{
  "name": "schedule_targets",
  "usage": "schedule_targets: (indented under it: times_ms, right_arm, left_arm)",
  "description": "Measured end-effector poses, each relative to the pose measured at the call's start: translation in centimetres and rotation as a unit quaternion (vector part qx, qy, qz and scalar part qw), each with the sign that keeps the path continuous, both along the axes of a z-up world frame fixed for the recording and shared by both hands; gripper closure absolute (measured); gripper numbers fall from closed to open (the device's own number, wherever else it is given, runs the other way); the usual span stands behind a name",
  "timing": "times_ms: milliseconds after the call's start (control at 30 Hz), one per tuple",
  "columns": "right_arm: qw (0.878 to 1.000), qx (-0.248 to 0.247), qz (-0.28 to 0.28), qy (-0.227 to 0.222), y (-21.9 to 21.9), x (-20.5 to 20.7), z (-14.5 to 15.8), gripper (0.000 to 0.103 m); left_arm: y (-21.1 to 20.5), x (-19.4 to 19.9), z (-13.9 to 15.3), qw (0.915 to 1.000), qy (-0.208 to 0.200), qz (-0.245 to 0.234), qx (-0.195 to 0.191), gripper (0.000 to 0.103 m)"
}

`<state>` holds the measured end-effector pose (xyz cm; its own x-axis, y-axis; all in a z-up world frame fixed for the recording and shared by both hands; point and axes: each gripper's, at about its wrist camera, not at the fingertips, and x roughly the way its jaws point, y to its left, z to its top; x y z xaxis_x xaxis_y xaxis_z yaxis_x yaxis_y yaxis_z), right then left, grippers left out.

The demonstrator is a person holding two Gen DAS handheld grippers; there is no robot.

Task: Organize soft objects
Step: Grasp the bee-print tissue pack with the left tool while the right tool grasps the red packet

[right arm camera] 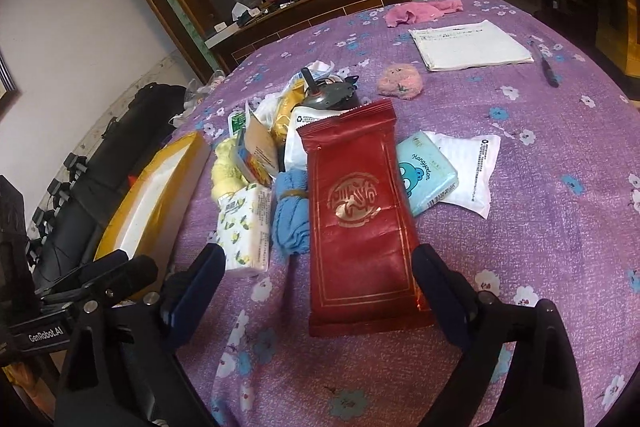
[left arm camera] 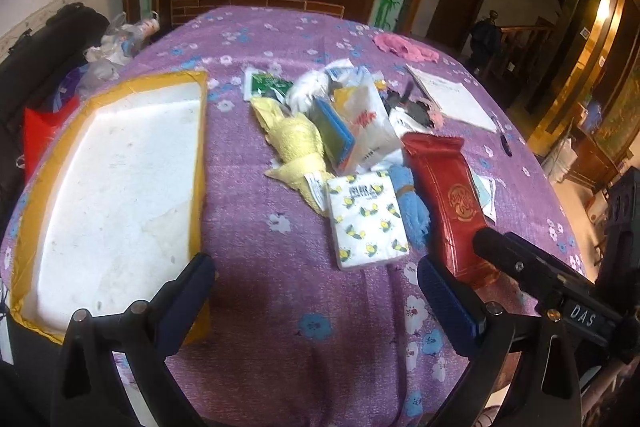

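Red wet-wipe pack [right arm camera: 360, 227] lies flat on purple floral worktop [right arm camera: 540, 155], between right gripper [right arm camera: 316, 273] fingers, nearer right finger [right arm camera: 436, 279]; fingers spread apart, grasping nothing. Blue cloth [right arm camera: 290, 219] and lemon-print tissue pack [right arm camera: 246, 227] just left of it. Left gripper [left arm camera: 316, 283] fingers released, over bare cloth; white foam tray [left arm camera: 120, 183] beside left finger [left arm camera: 188, 291].

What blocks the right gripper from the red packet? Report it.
Nothing visible does. The right gripper is open and the red packet already lies between its fingers, its near end flat on the purple cloth. The blue towel and lemon-print tissue pack sit left of it.
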<state>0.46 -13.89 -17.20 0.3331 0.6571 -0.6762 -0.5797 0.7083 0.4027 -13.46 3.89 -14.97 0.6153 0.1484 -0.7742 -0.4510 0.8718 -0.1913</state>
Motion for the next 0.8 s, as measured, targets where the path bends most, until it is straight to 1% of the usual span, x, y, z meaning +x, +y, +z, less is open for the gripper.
schedule_targets:
  times_ms: [100,200,267,300,467,600,667,700,800]
  right_arm:
    - [1.0,0.012,-0.008,0.015,-0.3,0.3,-0.1,0.009]
    - [1.0,0.013,-0.015,0.017,-0.6,0.4,-0.1,0.01]
    - [0.999,0.013,-0.02,0.026,-0.8,0.8,-0.3,0.017]
    - [0.999,0.016,-0.021,0.029,-0.9,0.9,-0.3,0.018]
    - [0.999,-0.001,-0.027,0.024,-0.7,1.1,-0.6,0.018]
    - [1.0,-0.008,-0.021,0.021,-0.3,1.4,-0.6,0.018]
    - [1.0,-0.005,-0.016,0.025,-0.1,1.5,-0.6,0.018]
    - [1.0,-0.006,-0.016,0.026,0.0,1.6,-0.6,0.018]
    - [0.999,-0.011,-0.016,0.028,0.3,1.8,-0.6,0.018]
  left_arm:
    - [-0.2,0.7,-0.4,0.9999,0.006,-0.01,-0.006,0.001]
    - [-0.4,1.5,-0.8,0.9997,0.017,-0.016,-0.012,0.003]
    - [-0.6,1.9,-1.2,0.9991,0.025,-0.027,-0.02,0.006]
    - [-0.6,2.0,-1.3,0.999,0.026,-0.03,-0.023,0.008]
    - [-0.6,2.6,-1.5,0.9986,0.03,-0.034,-0.027,0.008]
    - [-0.1,3.8,-1.7,0.9967,0.035,-0.041,-0.061,0.008]
    - [0.1,4.5,-2.0,0.9959,0.041,-0.045,-0.067,0.008]
    - [0.2,5.0,-2.3,0.9955,0.048,-0.046,-0.068,0.009]
    - [0.4,6.7,-2.9,0.9947,0.061,-0.05,-0.067,0.018]
